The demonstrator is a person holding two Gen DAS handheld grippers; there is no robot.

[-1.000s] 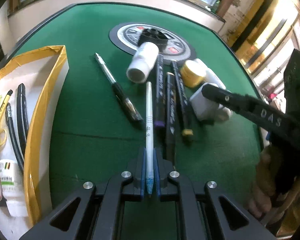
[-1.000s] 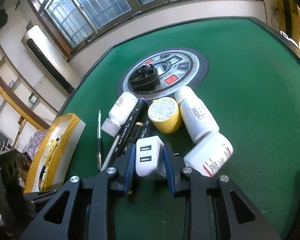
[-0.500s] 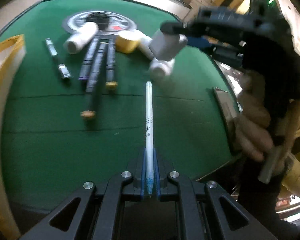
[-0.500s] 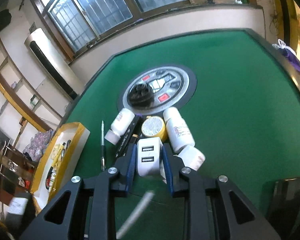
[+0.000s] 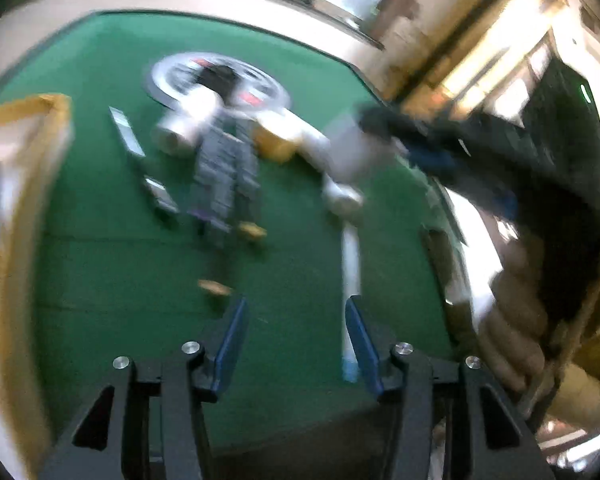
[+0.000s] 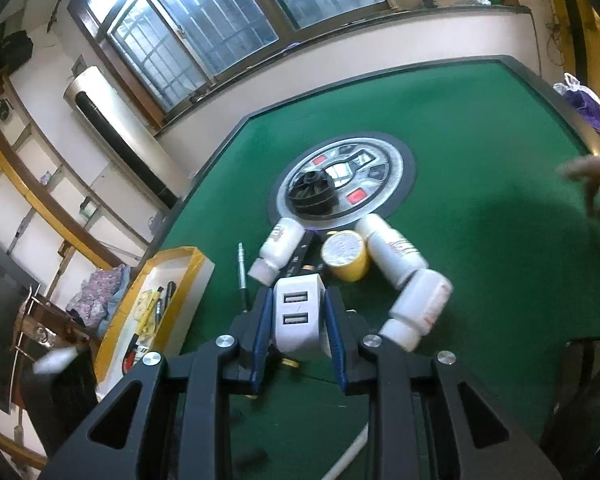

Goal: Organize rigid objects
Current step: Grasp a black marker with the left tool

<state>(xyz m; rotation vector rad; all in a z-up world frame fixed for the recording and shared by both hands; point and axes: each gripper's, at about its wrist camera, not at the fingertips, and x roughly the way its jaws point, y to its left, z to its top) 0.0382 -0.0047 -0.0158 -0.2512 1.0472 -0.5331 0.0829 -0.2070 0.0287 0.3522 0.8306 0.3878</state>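
Observation:
My left gripper (image 5: 294,324) is open above the green table (image 5: 100,264). A white pen (image 5: 350,276) with a blue tip lies against the inside of its right finger, not clamped. My right gripper (image 6: 298,328) is shut on a white USB charger (image 6: 298,316) and holds it above the table; it shows blurred in the left wrist view (image 5: 352,148). Several dark markers (image 5: 228,176), a silver pen (image 5: 138,160), white bottles (image 6: 396,250) and a yellow-capped jar (image 6: 346,254) lie clustered on the table. The left wrist view is motion-blurred.
A yellow-edged white box (image 6: 156,304) with pens and tape stands at the table's left. A round black-and-silver panel (image 6: 344,184) is set in the table's middle. A dark flat object (image 6: 588,364) lies at the right edge. A hand (image 6: 596,184) shows far right.
My left gripper has opened and let go of the white pen, which now rests by its right finger. The right gripper has risen higher with the charger.

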